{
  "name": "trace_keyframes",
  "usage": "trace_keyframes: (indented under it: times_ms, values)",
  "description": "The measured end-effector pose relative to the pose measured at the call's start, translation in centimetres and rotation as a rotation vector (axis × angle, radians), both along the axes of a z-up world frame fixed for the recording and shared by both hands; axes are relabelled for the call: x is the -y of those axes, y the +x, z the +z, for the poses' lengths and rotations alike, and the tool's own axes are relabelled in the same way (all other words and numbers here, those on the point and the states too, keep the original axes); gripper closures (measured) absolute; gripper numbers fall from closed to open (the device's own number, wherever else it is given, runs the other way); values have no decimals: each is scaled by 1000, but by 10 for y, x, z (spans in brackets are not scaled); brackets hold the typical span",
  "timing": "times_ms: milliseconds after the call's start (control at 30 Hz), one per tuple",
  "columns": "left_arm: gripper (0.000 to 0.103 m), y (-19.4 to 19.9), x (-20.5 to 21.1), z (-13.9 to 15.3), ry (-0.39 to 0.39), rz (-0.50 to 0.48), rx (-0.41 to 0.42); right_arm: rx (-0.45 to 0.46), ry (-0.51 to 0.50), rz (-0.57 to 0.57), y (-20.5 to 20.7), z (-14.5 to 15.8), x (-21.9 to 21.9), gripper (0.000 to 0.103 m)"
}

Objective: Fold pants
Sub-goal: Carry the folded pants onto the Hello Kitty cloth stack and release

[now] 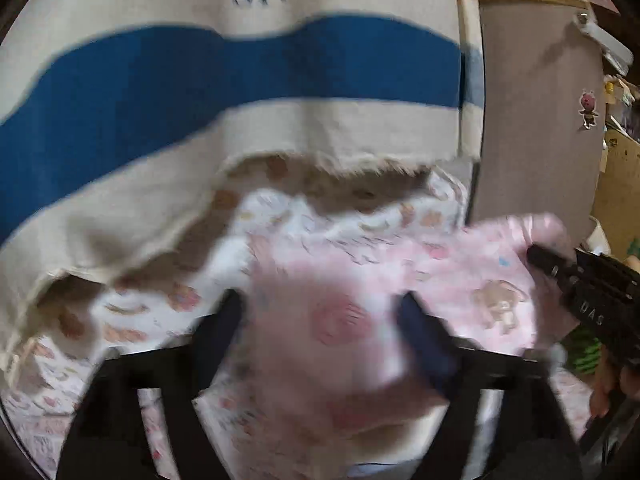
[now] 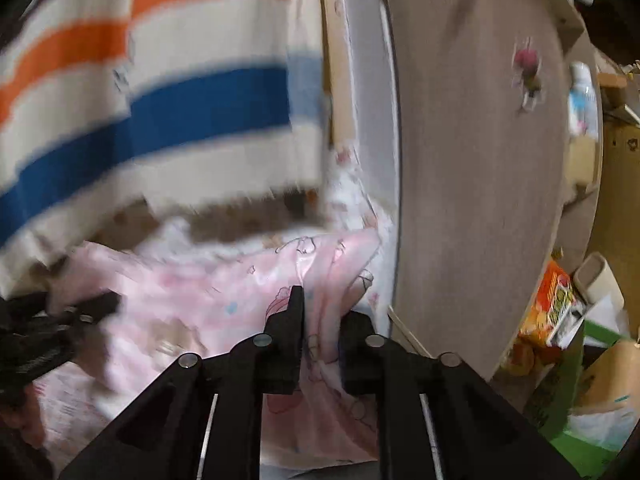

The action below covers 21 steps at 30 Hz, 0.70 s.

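The pink printed pants (image 1: 460,276) hang stretched between my two grippers, above a white printed sheet (image 1: 132,312). My left gripper (image 1: 320,312) is shut on one end of the pants, cloth bunched between its fingers. My right gripper (image 2: 320,312) is shut on the other end of the pants (image 2: 208,292), with a fold of cloth running down between its fingers. The right gripper also shows at the right edge of the left wrist view (image 1: 536,258), and the left gripper at the left edge of the right wrist view (image 2: 100,304). Both views are motion-blurred.
A cream blanket with blue and orange stripes (image 1: 240,68) lies behind the pants, its frayed edge over the sheet. A grey-brown wooden panel with a small sticker (image 1: 540,120) stands to the right. Boxes and a snack pack (image 2: 556,308) clutter the far right.
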<state>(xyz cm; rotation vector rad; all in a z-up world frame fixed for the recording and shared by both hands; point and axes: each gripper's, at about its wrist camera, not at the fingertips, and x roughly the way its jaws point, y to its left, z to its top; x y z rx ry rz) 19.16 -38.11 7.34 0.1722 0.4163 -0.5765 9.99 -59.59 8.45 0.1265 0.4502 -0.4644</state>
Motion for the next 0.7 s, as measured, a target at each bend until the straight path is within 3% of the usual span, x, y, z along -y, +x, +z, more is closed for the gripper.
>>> trace_keyframes:
  times_ms: [33, 67, 133, 233, 433, 533, 700]
  values:
    - [19, -3, -8, 0, -9, 2, 34, 10, 8, -26, 0, -3, 0, 41]
    - [16, -6, -14, 1, -16, -15, 46, 62, 22, -38, -6, -3, 1, 24]
    - [9, -9, -26, 4, -41, -36, 60, 248, 48, -38, -32, -2, -1, 13]
    - [4, -22, -49, 6, -92, -35, 101, 307, 33, -41, -52, 5, -11, 0]
    - [1, -48, -93, 4, -171, -3, 174, 281, -18, 49, -78, 4, -44, 0]
    - [1, -63, -112, -5, -146, 11, 215, 250, -3, 93, -81, -8, -61, 0]
    - [1, -76, -133, -36, -85, 2, 194, 191, 27, 145, -80, -29, -80, 0]
